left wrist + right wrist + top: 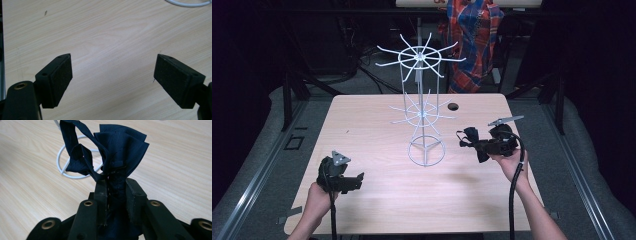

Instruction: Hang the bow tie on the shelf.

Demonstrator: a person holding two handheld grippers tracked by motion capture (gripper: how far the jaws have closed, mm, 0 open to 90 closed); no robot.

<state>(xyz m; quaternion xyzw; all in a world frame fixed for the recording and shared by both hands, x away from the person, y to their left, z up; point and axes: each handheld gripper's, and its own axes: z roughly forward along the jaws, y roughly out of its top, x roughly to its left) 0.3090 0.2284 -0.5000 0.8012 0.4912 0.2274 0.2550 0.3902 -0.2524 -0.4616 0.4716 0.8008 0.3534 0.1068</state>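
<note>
My right gripper (116, 192) clamps a dark bow tie (110, 152), its folds fanning out beyond my jaw tips, just short of the wire rack (422, 107). My left gripper (112, 75) gapes wide over bare table (112, 30), holding nothing.

The white wire rack (423, 107) stands upright at the middle of the bench (377, 200), its two tiers of spokes spreading out overhead and its ring base taking the wood beneath. Open wood lies to the left of it and along the near edge, around the left gripper (354, 181). The right gripper (472, 145), with a dark cloth bow (472, 141) pinched in its jaws, hangs just right of the base, seemingly clear of the lower spokes.
</note>
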